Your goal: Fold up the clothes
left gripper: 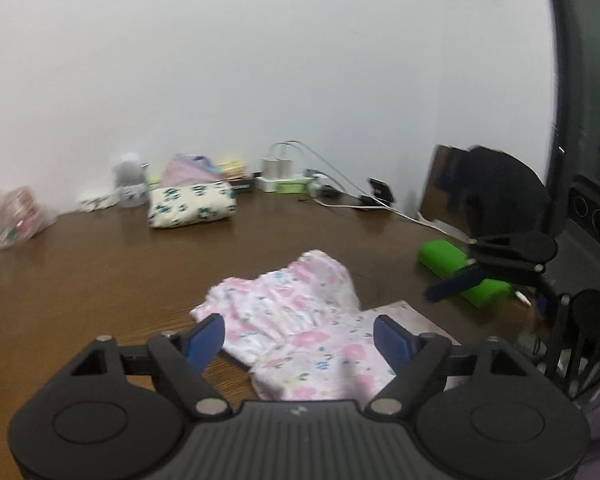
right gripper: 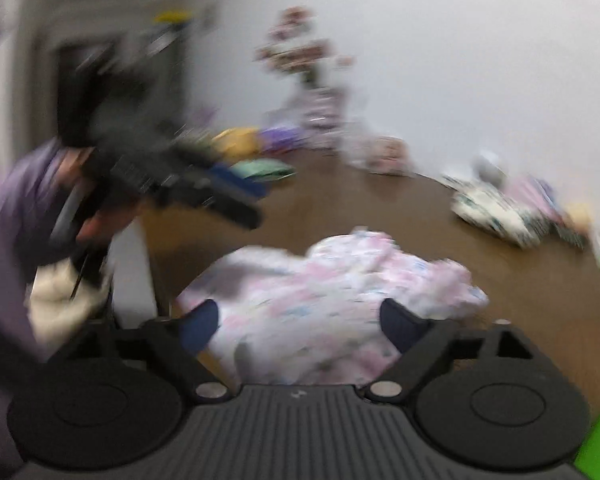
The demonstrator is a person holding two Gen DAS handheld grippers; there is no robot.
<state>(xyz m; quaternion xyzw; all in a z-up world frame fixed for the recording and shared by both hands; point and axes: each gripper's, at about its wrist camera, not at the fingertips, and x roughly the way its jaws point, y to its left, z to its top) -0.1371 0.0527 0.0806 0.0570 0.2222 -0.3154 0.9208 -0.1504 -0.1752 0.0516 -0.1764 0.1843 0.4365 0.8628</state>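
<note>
Pink floral garment [left gripper: 296, 320] lies crumpled on brown surface [left gripper: 100, 272], lower centre of frame, unfolded. Your left tongs [left gripper: 300, 338] and right tongs [right gripper: 300, 324] both spread wide, pinching nothing. One folded floral piece [left gripper: 192, 204] upper left. Folding still ahead of you.

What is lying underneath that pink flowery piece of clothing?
The pink floral garment rests on the brown wooden table. A flat pale sheet pokes out at its right edge; how far that sheet reaches underneath is covered.
</note>
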